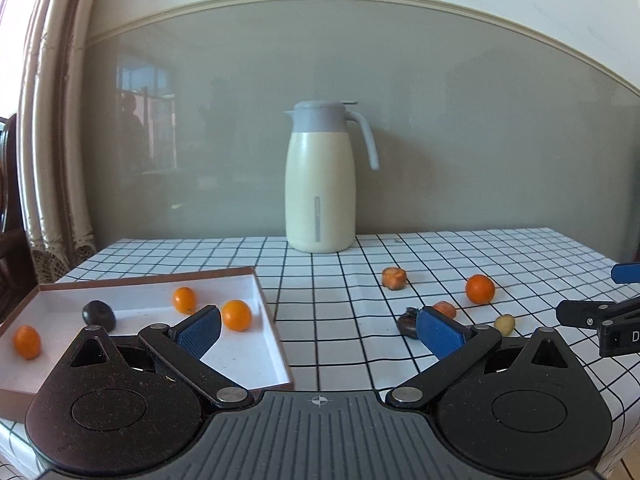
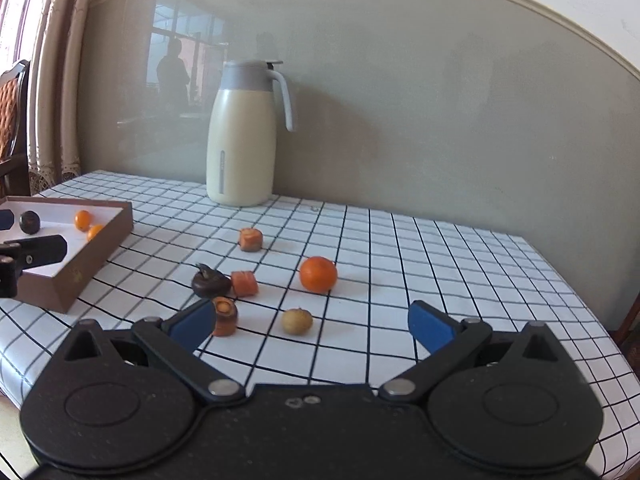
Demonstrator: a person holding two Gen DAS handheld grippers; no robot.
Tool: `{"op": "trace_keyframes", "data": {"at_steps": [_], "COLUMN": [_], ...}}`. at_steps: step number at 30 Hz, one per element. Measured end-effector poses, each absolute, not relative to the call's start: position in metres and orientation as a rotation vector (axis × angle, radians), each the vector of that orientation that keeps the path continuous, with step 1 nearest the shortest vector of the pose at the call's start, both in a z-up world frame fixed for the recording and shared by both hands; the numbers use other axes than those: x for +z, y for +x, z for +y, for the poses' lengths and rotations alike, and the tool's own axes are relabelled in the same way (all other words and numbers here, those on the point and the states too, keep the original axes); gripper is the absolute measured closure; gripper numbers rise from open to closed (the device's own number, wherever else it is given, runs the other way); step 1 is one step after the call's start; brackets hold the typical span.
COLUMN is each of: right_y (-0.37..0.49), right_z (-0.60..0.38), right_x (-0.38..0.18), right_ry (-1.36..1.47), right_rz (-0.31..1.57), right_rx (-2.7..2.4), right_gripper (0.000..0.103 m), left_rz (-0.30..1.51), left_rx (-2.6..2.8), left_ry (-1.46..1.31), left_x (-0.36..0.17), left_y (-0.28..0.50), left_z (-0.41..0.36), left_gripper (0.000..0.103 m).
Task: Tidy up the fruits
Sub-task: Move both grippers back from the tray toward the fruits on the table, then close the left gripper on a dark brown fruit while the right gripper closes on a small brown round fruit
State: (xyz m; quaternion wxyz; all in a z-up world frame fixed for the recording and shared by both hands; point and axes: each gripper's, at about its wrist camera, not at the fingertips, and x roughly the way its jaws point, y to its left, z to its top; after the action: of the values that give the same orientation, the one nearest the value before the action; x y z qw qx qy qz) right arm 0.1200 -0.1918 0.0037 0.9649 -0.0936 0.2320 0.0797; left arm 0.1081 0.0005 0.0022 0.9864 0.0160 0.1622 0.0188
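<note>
A brown box (image 1: pixel 276 344) (image 2: pixel 76 276) with a white floor sits at the table's left and holds three small oranges (image 1: pixel 236 315) and a dark round fruit (image 1: pixel 99 315). My left gripper (image 1: pixel 318 330) is open, its left finger over the box's right part. Loose on the checked cloth lie an orange (image 2: pixel 318 274) (image 1: pixel 479 288), carrot chunks (image 2: pixel 250 239) (image 2: pixel 244 283) (image 2: pixel 224 316), a dark brown fruit (image 2: pixel 210 281) and a small tan fruit (image 2: pixel 297 321) (image 1: pixel 505 324). My right gripper (image 2: pixel 312 326) is open, just short of the tan fruit, holding nothing.
A cream jug with a grey lid and handle (image 1: pixel 320 180) (image 2: pixel 244 136) stands at the back by the grey wall. The checked cloth (image 2: pixel 440 264) reaches the table's right edge. A curtain and a wooden chair (image 2: pixel 14 120) are at the left.
</note>
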Motion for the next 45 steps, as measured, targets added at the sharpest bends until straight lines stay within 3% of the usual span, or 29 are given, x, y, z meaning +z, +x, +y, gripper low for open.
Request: {"op": "trace_keyframes", "data": {"at_steps": [13, 14, 16, 20, 23, 26, 30, 34, 45], "right_y": [0.145, 0.147, 0.152, 0.162, 0.167, 0.176, 0.184, 0.194, 0.22], "right_z": [-0.2, -0.2, -0.2, -0.196, -0.192, -0.188, -0.184, -0.183, -0.192], "right_x": [-0.016, -0.017, -0.022, -0.033, -0.039, -0.044, -0.045, -0.047, -0.051], "right_ry": [-0.155, -0.152, -0.153, -0.167, -0.179, -0.178, -0.199, -0.194, -0.182], "right_rz": [0.507, 0.503, 0.518, 0.564, 0.562, 0.602, 0.606, 0.623, 0.644], "right_rx": [0.159, 0.161, 0.167, 0.195, 0.196, 0.204, 0.198, 0.21, 0.167], "right_gripper": [0.009, 0.01, 0.014, 0.028, 0.029, 0.041, 0.048, 0.059, 0.069], "left_rz": [0.38, 0.389, 0.406, 0.443, 0.458, 0.46, 0.505, 0.537, 0.572], "left_rx": [-0.024, -0.027, -0.036, -0.048, -0.054, -0.057, -0.055, -0.067, -0.106], "left_ry": [0.103, 0.105, 0.098, 0.088, 0.09, 0.095, 0.082, 0.064, 0.039], "left_x": [-0.017, -0.018, -0.021, -0.03, -0.034, -0.035, -0.039, -0.045, -0.052], "left_y": [0.145, 0.148, 0.153, 0.164, 0.172, 0.183, 0.203, 0.213, 0.238], "left_z": [-0.04, -0.041, -0.042, -0.045, -0.048, -0.053, -0.052, -0.053, -0.076], "left_gripper": [0.001, 0.007, 0.016, 0.019, 0.021, 0.023, 0.034, 0.035, 0.035]}}
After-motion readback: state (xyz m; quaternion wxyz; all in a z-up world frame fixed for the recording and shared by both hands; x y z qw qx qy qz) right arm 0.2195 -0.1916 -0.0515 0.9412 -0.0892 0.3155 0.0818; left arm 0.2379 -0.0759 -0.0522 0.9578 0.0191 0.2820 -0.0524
